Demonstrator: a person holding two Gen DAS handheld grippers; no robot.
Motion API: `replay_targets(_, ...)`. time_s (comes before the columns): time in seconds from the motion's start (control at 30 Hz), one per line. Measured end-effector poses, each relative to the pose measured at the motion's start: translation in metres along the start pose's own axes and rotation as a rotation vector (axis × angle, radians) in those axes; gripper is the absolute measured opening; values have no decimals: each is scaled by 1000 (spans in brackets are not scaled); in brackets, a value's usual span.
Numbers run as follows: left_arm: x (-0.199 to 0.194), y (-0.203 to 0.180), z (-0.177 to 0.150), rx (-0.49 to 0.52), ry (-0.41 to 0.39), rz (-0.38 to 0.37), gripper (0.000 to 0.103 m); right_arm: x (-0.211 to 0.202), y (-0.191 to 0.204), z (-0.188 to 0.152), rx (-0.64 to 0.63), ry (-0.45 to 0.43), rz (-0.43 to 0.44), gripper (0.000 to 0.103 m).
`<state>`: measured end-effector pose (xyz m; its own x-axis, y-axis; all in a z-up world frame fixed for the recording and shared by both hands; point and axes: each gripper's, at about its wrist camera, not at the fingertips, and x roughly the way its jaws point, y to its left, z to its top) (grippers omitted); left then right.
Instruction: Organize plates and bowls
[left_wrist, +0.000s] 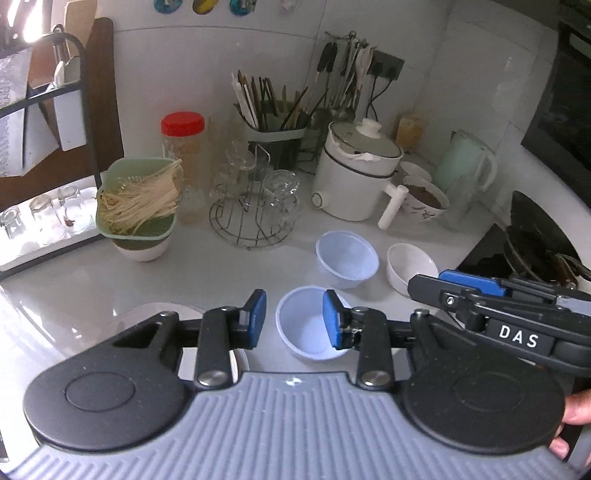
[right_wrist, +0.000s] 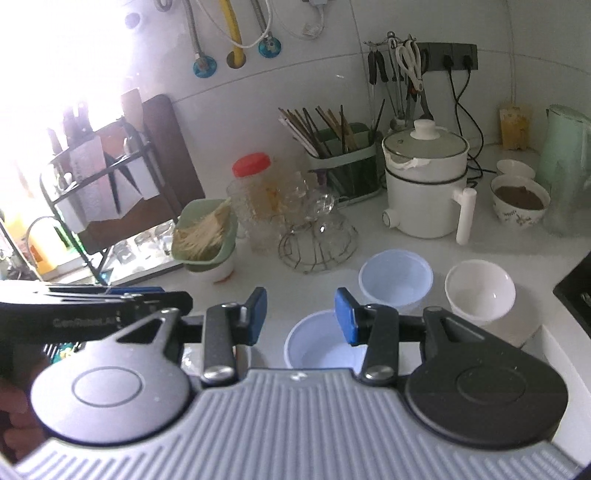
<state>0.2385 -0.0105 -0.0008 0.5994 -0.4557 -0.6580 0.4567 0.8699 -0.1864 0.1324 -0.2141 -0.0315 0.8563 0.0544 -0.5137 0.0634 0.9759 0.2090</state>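
Both grippers (left_wrist: 294, 319) (right_wrist: 301, 315) hover above the counter with jaws apart, nothing between the pads. Nearest plastic bowl (left_wrist: 314, 328) is empty at 6 o'clock, second plastic bowl (left_wrist: 347, 264) and white ceramic bowl (left_wrist: 410, 267) empty at 1–2 o'clock. I'd pinch one rim and nest like into like; green basket (left_wrist: 136, 199) at 10 o'clock holds noodles, leave it.

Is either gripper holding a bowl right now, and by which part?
Neither. The left gripper and right gripper both stand open above the nearest translucent bluish plastic bowl, touching nothing.

White countertop (left_wrist: 92, 291) bears plastic bowls (left_wrist: 347, 263), white bowl (left_wrist: 410, 267), electric pot (left_wrist: 356, 173).
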Motion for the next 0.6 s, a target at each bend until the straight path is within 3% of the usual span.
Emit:
replay_targets(0.37, -26, -3, -27, -14, -2, -37, 39, -33, 15, -19, -5, -25, -26, 44)
replay_targets(0.6, -22, -15, -21, 2, 22, -89, 44, -40, -2, -20, 38, 6, -83, 44)
